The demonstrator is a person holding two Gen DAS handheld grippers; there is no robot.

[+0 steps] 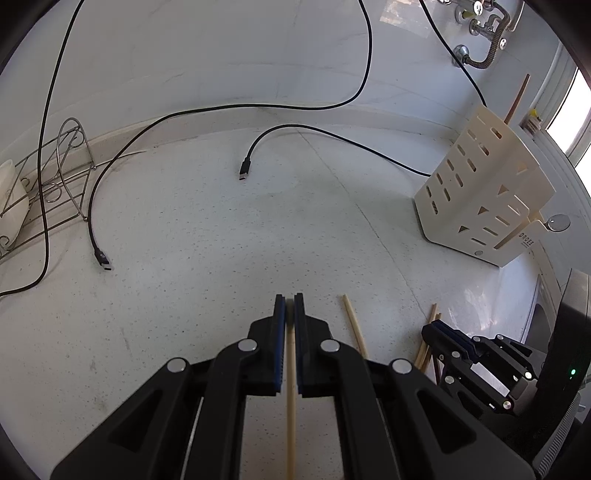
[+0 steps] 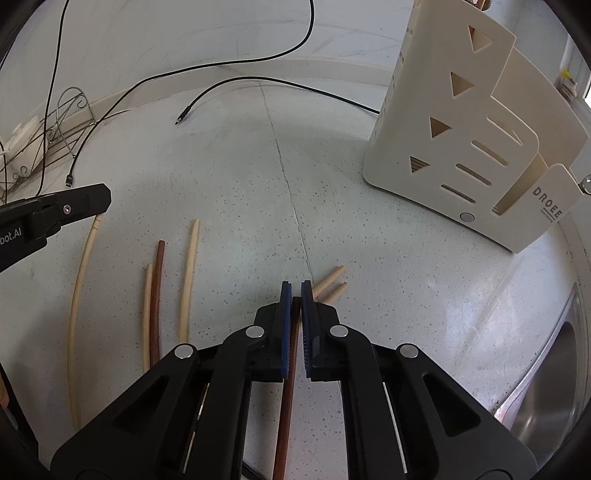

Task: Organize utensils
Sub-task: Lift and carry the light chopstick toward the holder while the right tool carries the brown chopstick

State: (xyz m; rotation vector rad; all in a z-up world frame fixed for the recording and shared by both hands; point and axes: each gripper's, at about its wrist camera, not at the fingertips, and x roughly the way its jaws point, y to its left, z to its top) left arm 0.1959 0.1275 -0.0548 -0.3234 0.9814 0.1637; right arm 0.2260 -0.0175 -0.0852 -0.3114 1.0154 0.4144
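My left gripper [image 1: 290,295] is shut on a pale wooden chopstick [image 1: 290,398] that runs back between its pads. My right gripper [image 2: 296,284] is shut on a dark brown chopstick [image 2: 286,406]. Several more chopsticks lie on the counter: a pale one [image 2: 189,280], a brown one [image 2: 159,295] and a short pale one [image 2: 147,317] to the left, two pale ends [image 2: 330,282] just right of my right fingers. The cream utensil holder [image 2: 461,122] stands at the right; it also shows in the left wrist view [image 1: 480,192] with one chopstick [image 1: 517,98] in it.
Black USB cables [image 1: 245,168] trail over the speckled counter [image 1: 221,240]. A wire rack [image 1: 55,173] with a white dish stands at the left by the wall. A steel sink [image 2: 546,387] lies at the right. Pipes [image 1: 487,26] are on the back wall.
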